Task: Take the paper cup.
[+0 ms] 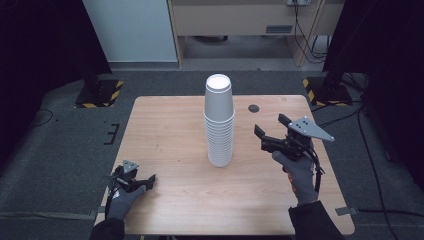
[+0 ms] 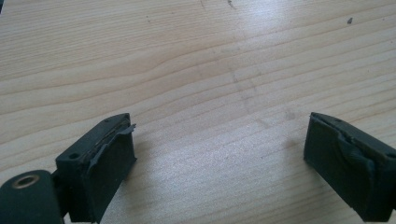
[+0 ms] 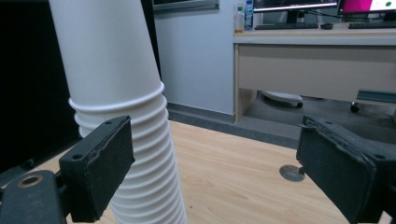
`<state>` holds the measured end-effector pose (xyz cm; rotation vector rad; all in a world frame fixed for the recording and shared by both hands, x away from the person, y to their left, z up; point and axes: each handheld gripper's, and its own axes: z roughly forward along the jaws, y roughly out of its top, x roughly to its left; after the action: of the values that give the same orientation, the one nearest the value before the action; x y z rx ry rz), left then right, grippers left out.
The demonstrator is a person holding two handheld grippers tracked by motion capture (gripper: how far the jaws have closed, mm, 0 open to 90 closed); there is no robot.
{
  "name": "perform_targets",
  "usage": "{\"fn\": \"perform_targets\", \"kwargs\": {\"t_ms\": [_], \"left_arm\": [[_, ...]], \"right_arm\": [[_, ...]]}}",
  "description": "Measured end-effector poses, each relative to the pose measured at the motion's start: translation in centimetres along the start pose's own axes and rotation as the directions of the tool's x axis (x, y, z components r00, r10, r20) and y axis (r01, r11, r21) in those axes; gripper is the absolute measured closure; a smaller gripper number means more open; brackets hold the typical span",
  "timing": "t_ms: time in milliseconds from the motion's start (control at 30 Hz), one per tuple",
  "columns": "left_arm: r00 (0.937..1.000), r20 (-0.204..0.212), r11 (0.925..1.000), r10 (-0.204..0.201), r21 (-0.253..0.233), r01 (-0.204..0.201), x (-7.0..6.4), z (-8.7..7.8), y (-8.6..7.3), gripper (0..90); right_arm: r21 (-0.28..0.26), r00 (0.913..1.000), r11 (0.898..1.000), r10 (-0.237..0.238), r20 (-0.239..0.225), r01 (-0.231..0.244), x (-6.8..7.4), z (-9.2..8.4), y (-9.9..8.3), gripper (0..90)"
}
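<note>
A tall stack of white paper cups stands upside down at the middle of the wooden table. My right gripper is held above the table to the right of the stack, open, with its jaws pointing toward it. In the right gripper view the stack rises just behind the left jaw, and the gap of the right gripper holds nothing. My left gripper rests low near the front left corner, open. Between the spread jaws of the left gripper lies bare wood.
A small round grommet sits in the tabletop behind the right gripper. Two stand bases with yellow-black stripes flank the far corners on the floor. A desk and cables lie beyond.
</note>
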<state>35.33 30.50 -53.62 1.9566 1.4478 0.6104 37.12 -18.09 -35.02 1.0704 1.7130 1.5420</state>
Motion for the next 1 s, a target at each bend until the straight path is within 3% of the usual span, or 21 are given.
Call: {"fn": "perform_targets", "kwargs": {"t_ms": [533,1000], "left_arm": [[1.0,0.001,1.0,0.0,0.0,0.0,0.0,0.0,0.0,7.8],[1.0,0.001,1.0,0.0,0.001,0.0,0.0,0.0,0.0,7.7]], "right_arm": [[-0.027,0.998,0.999,-0.029,-0.056,0.028,2.8,2.7,3.5,11.0],[-0.023,0.9943,0.999,-0.034,-0.101,0.032,4.6,5.2,4.8,11.0]]}}
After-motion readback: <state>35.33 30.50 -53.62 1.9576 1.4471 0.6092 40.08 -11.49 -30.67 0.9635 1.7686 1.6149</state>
